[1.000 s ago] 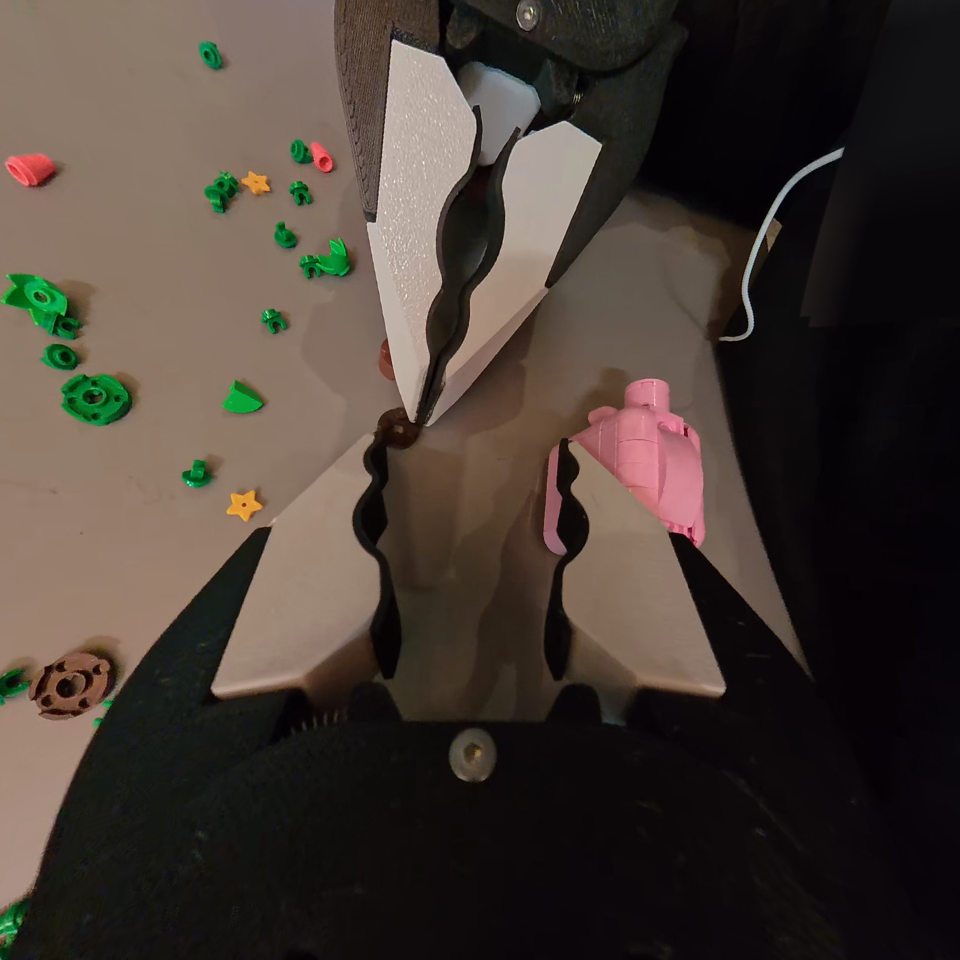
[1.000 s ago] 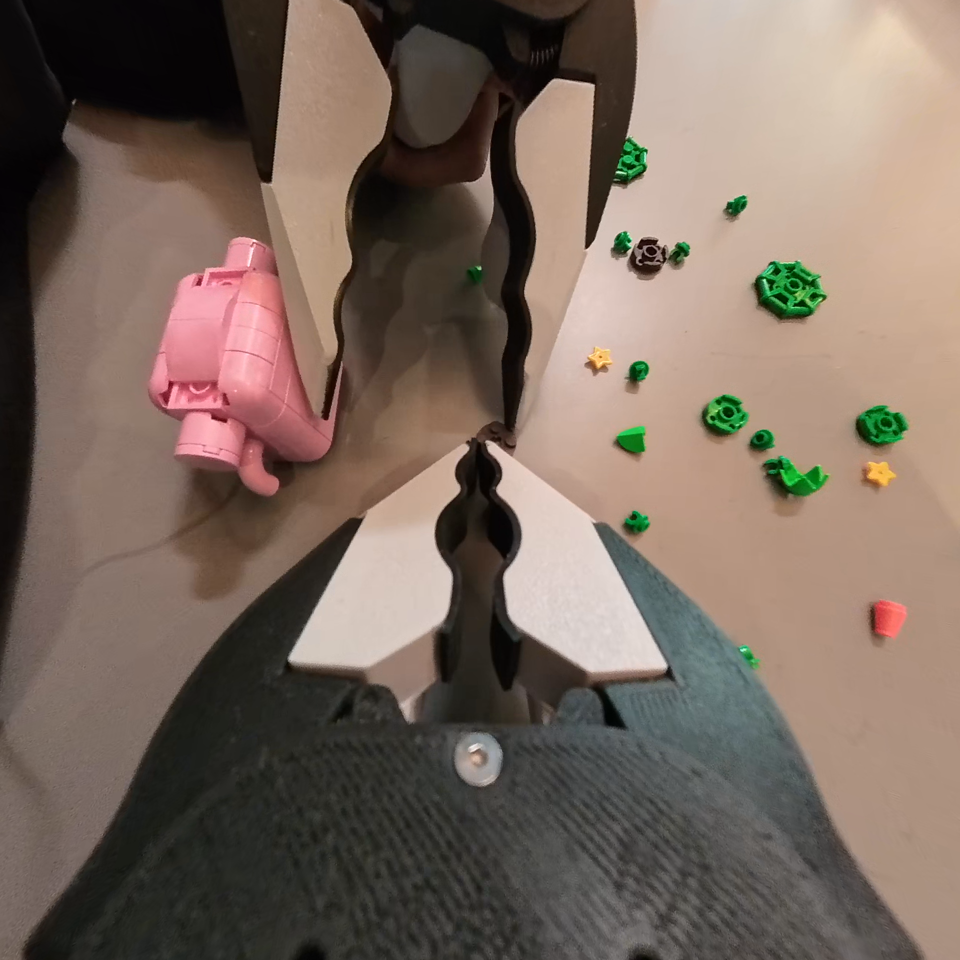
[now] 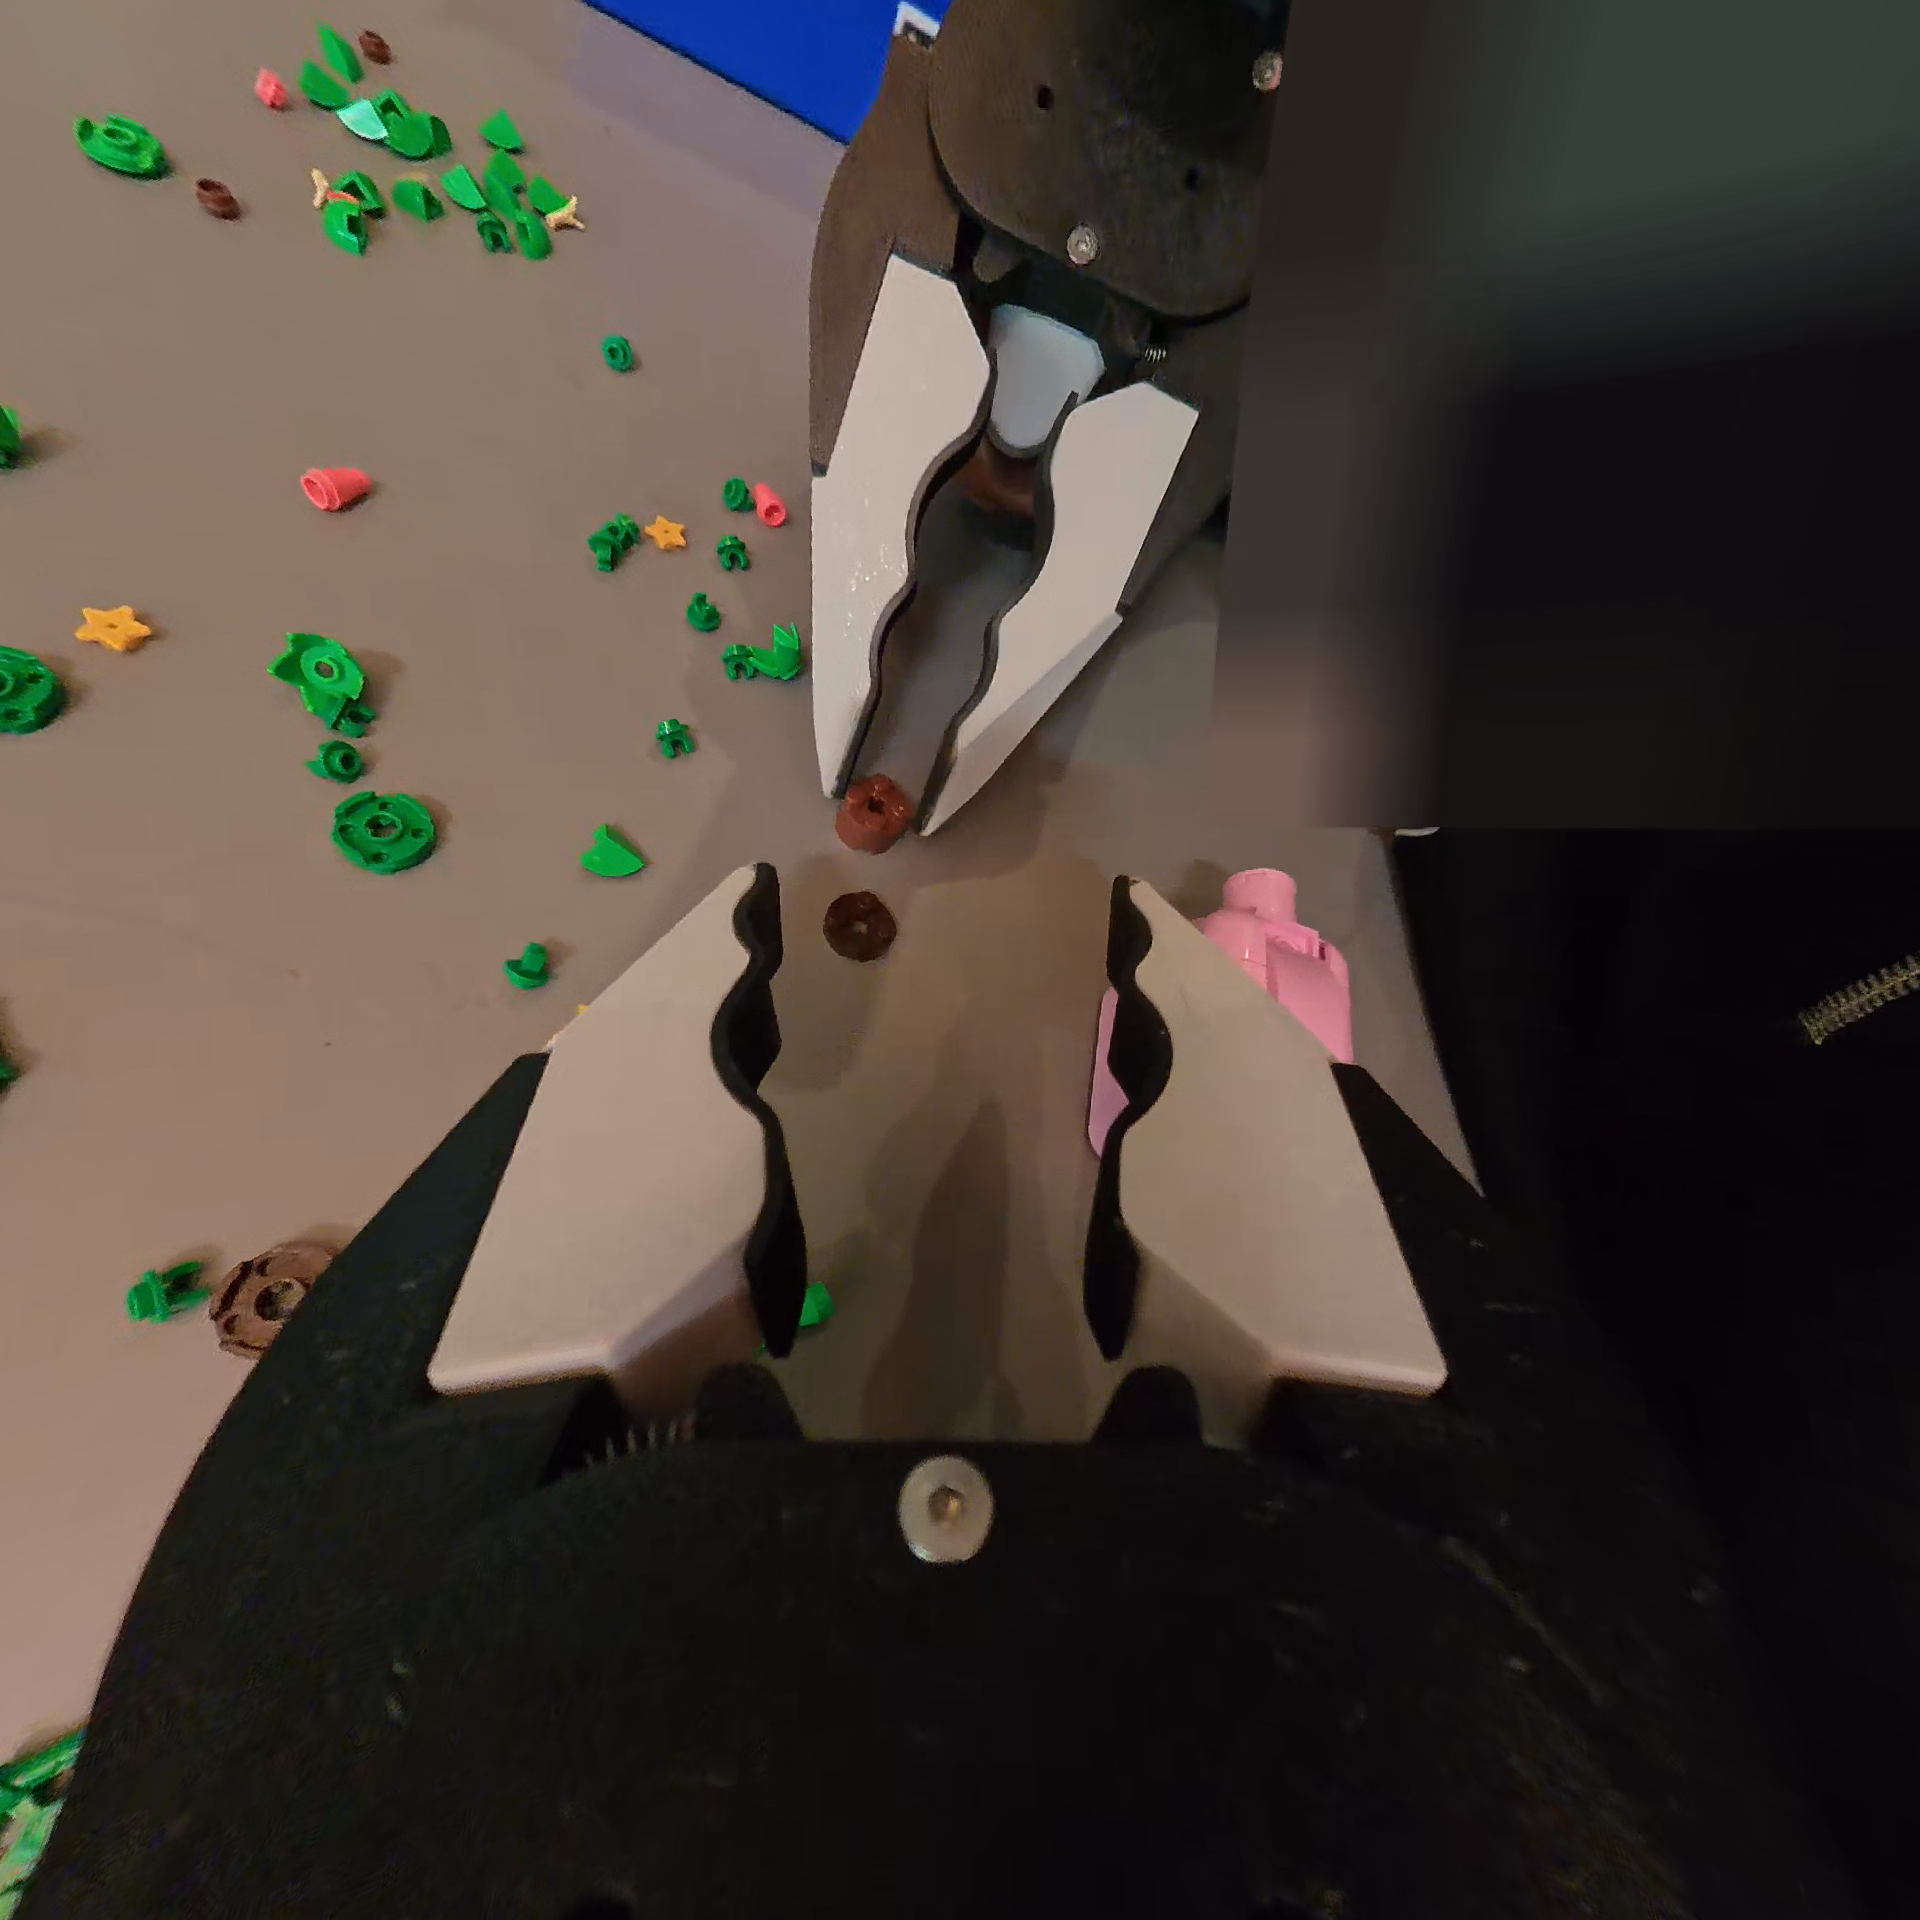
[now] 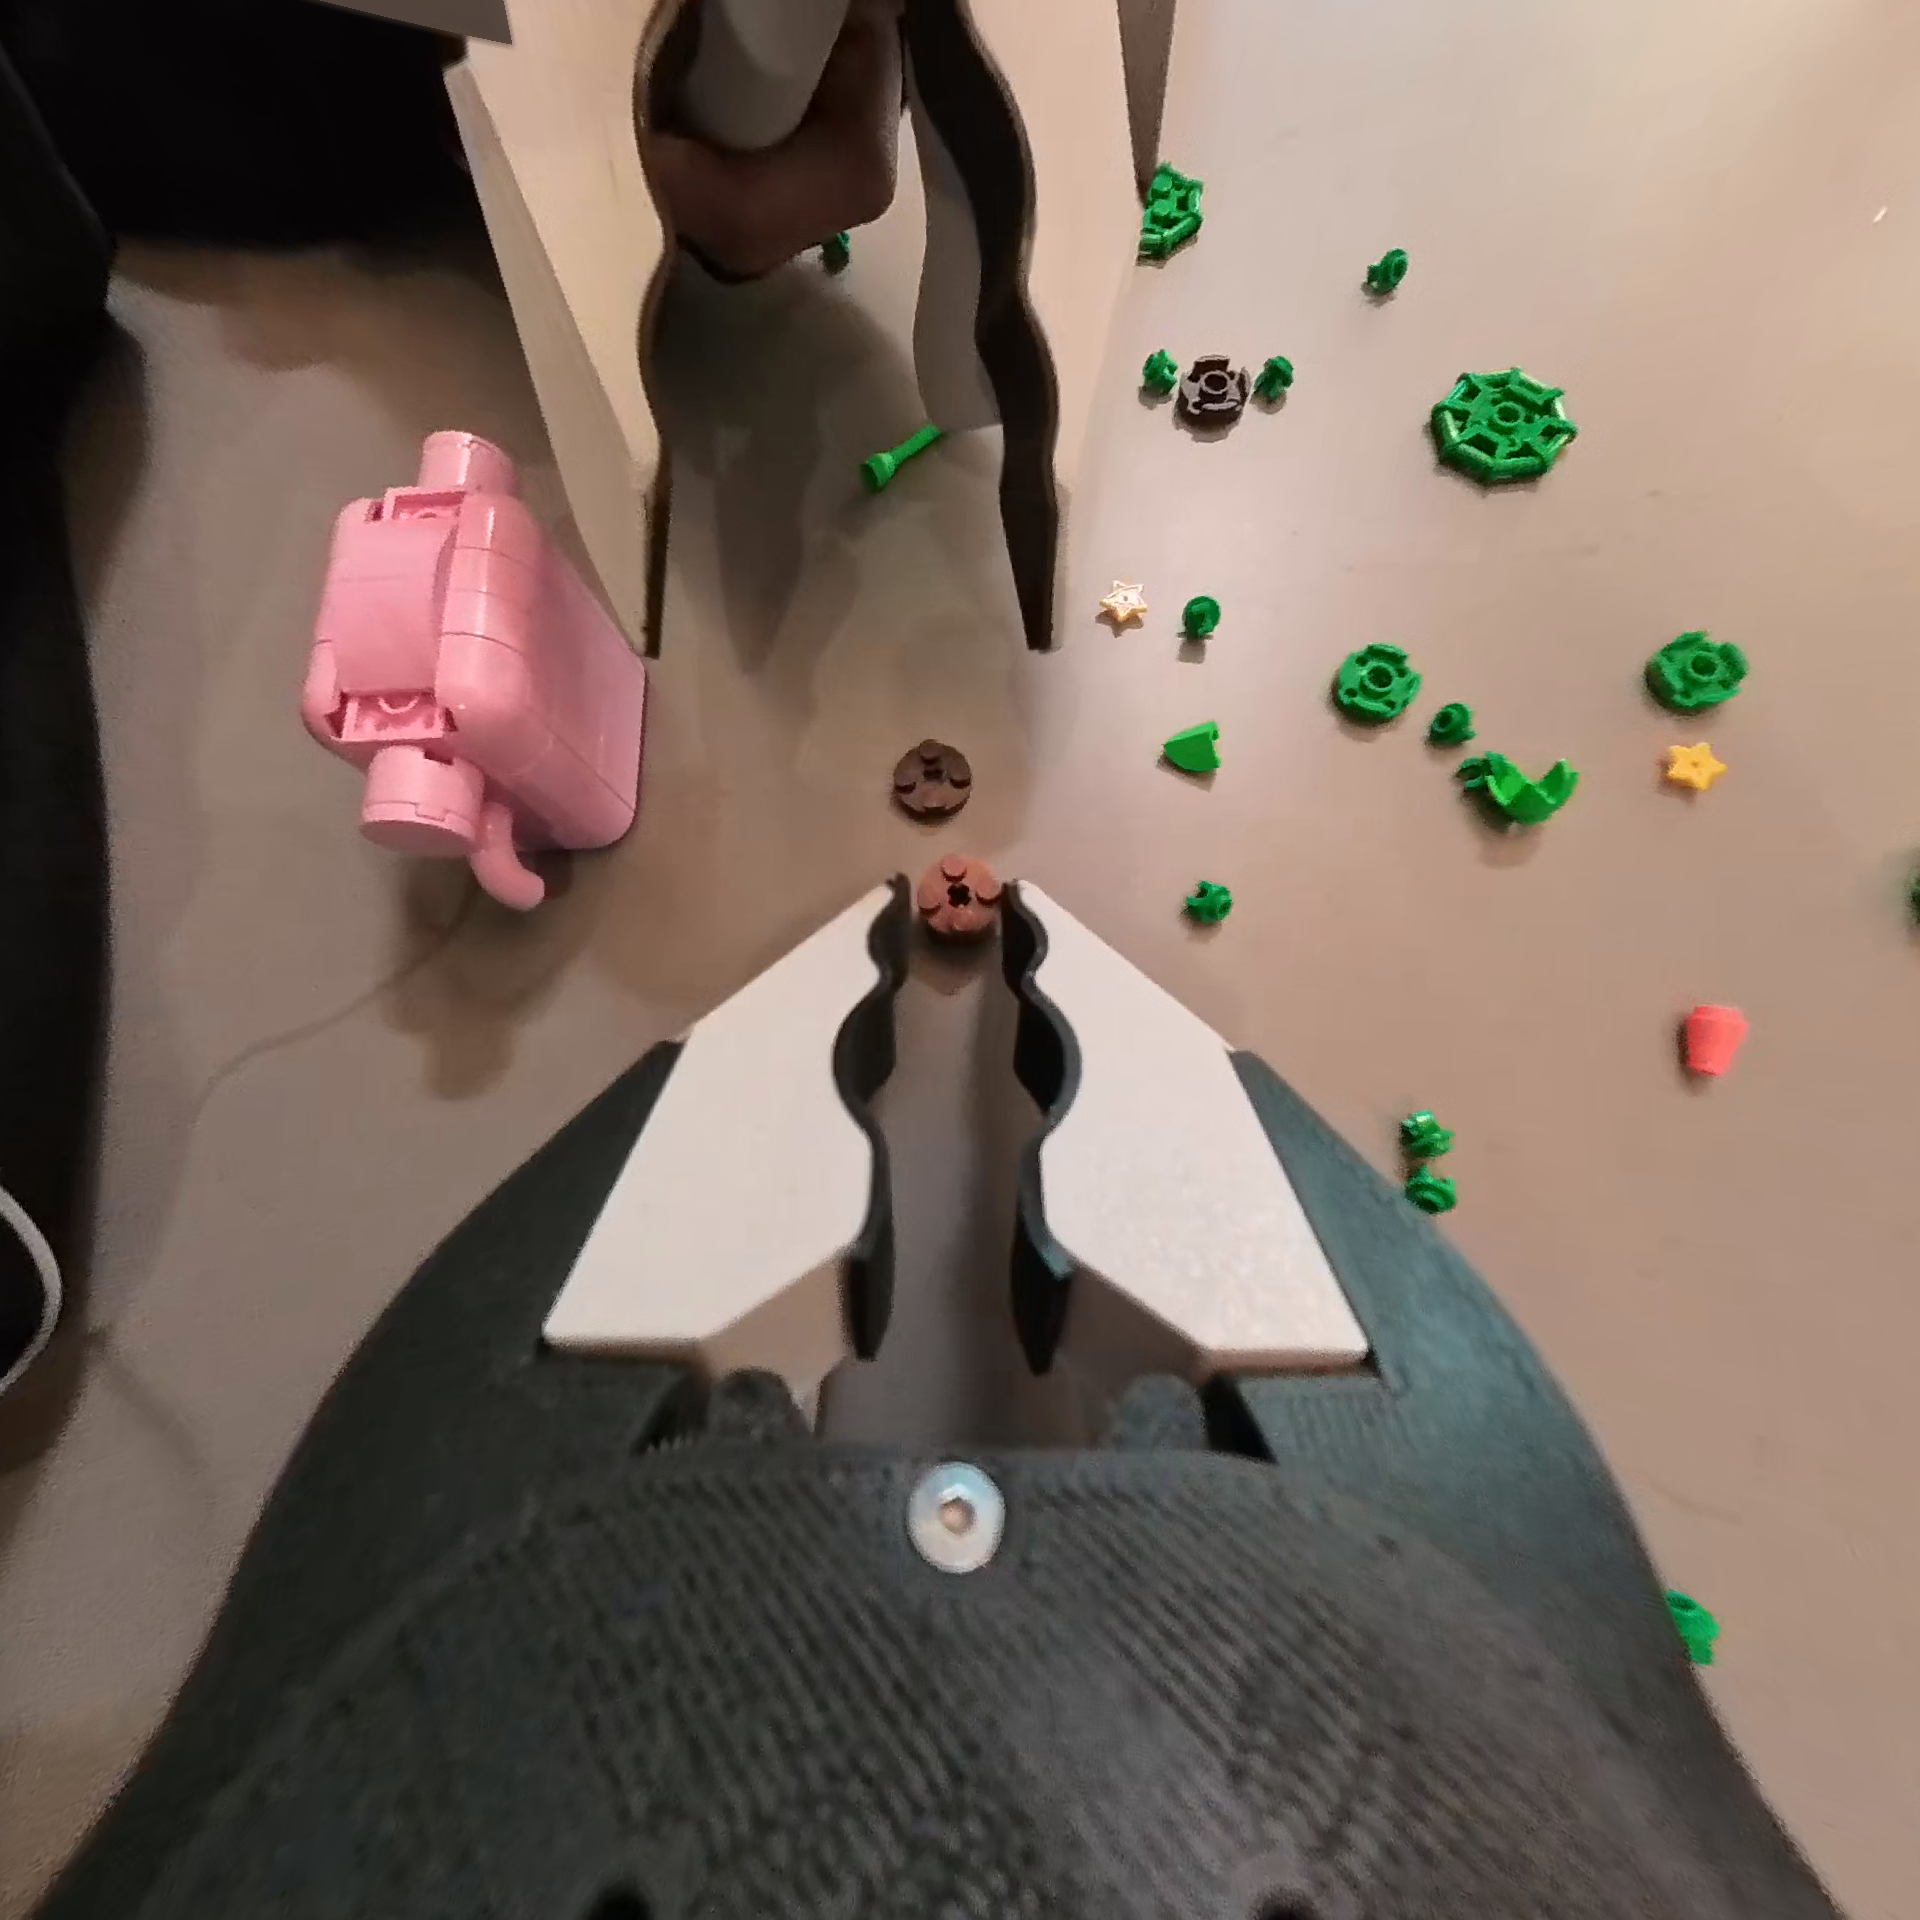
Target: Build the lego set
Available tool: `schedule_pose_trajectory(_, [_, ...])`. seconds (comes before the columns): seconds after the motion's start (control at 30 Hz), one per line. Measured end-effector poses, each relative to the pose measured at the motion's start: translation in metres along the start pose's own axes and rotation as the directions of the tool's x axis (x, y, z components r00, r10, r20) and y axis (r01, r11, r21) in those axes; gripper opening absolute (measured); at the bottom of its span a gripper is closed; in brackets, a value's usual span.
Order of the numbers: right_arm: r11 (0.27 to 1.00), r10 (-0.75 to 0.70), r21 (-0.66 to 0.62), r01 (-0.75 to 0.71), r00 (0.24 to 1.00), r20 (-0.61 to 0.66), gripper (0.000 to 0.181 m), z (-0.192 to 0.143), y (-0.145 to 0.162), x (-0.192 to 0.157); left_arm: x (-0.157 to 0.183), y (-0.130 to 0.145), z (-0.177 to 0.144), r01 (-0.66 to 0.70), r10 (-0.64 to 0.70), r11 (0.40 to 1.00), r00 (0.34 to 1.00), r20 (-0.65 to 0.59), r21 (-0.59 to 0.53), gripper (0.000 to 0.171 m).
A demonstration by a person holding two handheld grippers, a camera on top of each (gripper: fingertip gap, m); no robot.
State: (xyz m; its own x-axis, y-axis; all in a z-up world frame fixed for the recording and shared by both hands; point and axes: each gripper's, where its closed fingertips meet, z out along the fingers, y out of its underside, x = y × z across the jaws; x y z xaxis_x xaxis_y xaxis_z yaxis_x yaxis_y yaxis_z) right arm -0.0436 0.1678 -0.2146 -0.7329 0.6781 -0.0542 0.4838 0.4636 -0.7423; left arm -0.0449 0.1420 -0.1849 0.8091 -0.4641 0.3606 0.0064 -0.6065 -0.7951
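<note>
1. Two grippers face each other over the table (image 3: 468, 1091) in the left wrist view. The left gripper (image 3: 940, 894) stands with its jaws wide apart and nothing between them.
2. A dark brown round plate (image 3: 858, 926) lies flat on the table just ahead of its fingertips.
3. The right gripper (image 3: 881, 810) pinches a reddish-brown round brick (image 3: 875, 814) at its tips, just beyond the plate.
4. A pink lego body (image 3: 1283, 961) lies near the table's right edge, partly behind the right finger. Green pieces (image 3: 382, 829) lie scattered toward the left edge.
5. In the right wrist view, the right gripper (image 4: 954, 896) is closed on the reddish-brown round brick (image 4: 958, 897).
6. The dark brown round plate (image 4: 932, 780) lies just beyond, apart from the brick, with the pink lego body (image 4: 468, 665) to its left.
7. The left gripper (image 4: 847, 634) is spread open above.
</note>
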Motion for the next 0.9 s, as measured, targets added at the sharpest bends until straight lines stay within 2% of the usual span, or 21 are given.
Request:
schedule_pose_trajectory(0.17, [1.000, -0.003, 0.004, 0.003, 1.000, -0.001, 0.014, 0.000, -0.001, 0.000, 0.003, 0.004, 0.004, -0.010, 0.010, 1.000, 1.000, -0.001, -0.029, 0.061])
schedule_pose_trajectory(0.37, [0.995, 0.024, 0.092, -0.022, 1.000, -0.015, 0.014, -0.001, -0.018, 0.002, 0.000, 0.009, 0.006, -0.017, 0.020, 0.998, 0.999, 0.039, -0.068, 0.062])
schedule_pose_trajectory(0.67, [0.996, 0.002, 0.089, -0.001, 1.000, -0.008, 0.014, 0.013, -0.025, -0.005, -0.006, 0.018, 0.010, -0.003, 0.013, 0.992, 0.997, 0.078, -0.123, 0.052])
schedule_pose_trajectory(0.9, [0.997, 0.014, 0.074, -0.015, 1.000, 0.005, 0.014, 0.018, -0.022, -0.005, -0.007, 0.019, 0.010, 0.004, 0.006, 0.992, 0.997, 0.079, -0.126, 0.051])
